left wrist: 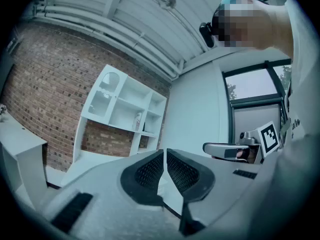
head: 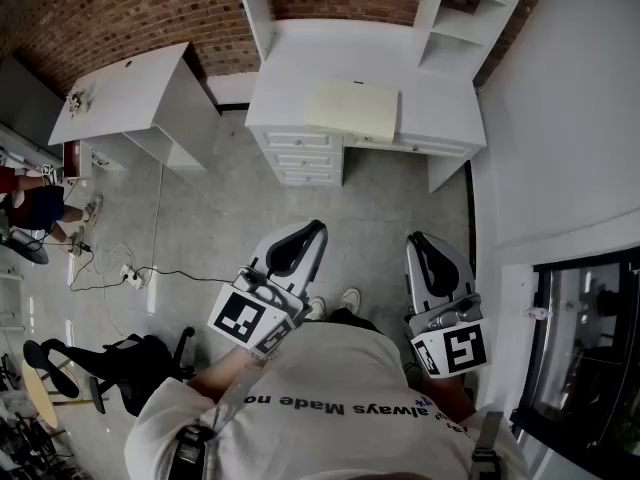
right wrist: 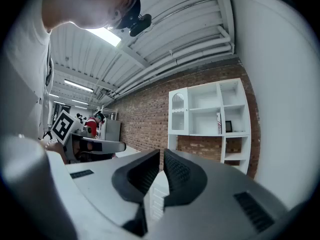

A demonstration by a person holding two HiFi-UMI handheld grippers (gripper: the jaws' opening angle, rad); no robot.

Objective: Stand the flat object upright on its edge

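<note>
Quick rundown of where we are: nothing is being handled yet. The flat object, a pale cream sheet or board, lies flat on the white desk, roughly mid-width and close to the front edge, right above the gap between the drawers and the leg space. We can't tell what it's made of from here.

We're standing back on the floor, well apart from the desk, with both tools held out level in front of us. The left gripper is clenched with its pads together and nothing between them. The right gripper is the same, pinched closed on empty air. That makes sense for an approach: closed jaws are compact and there's nothing to carry.

Our guess is that the task hasn't really started, and the next bit is walking up to the desk. Since the object sits near the front edge, one jaw could probably get under that edge to tip it up while the other steadies it. The shelf unit at the back edge looks far enough away not to interfere. The tricky part will likely be balancing something that thin once it's upright.
</note>
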